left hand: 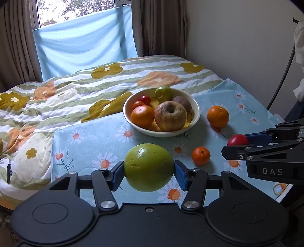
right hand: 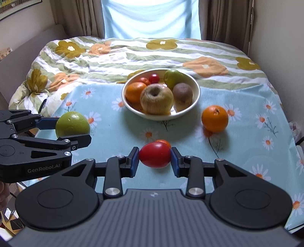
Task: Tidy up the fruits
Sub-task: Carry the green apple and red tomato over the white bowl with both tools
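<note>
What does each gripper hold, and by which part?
Left gripper: round green apple, by its two sides. Right gripper: smooth red tomato, by its ends.

Daylit window (left hand: 76,11), brown curtains (left hand: 17,41), floral bed (left hand: 66,91)

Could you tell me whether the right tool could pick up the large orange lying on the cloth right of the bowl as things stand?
Probably not yet: the right tool is shut on a red fruit. The way to the large orange looks free.

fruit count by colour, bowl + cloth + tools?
Orange: 4, namely large orange, small mandarin, bowl orange, small bowl one
Green: 2, namely held apple, bowl fruit
Red: 2, namely held tomato, cherry tomato
Brown: 2, namely wrinkled apple, kiwi
Total: 10
</note>
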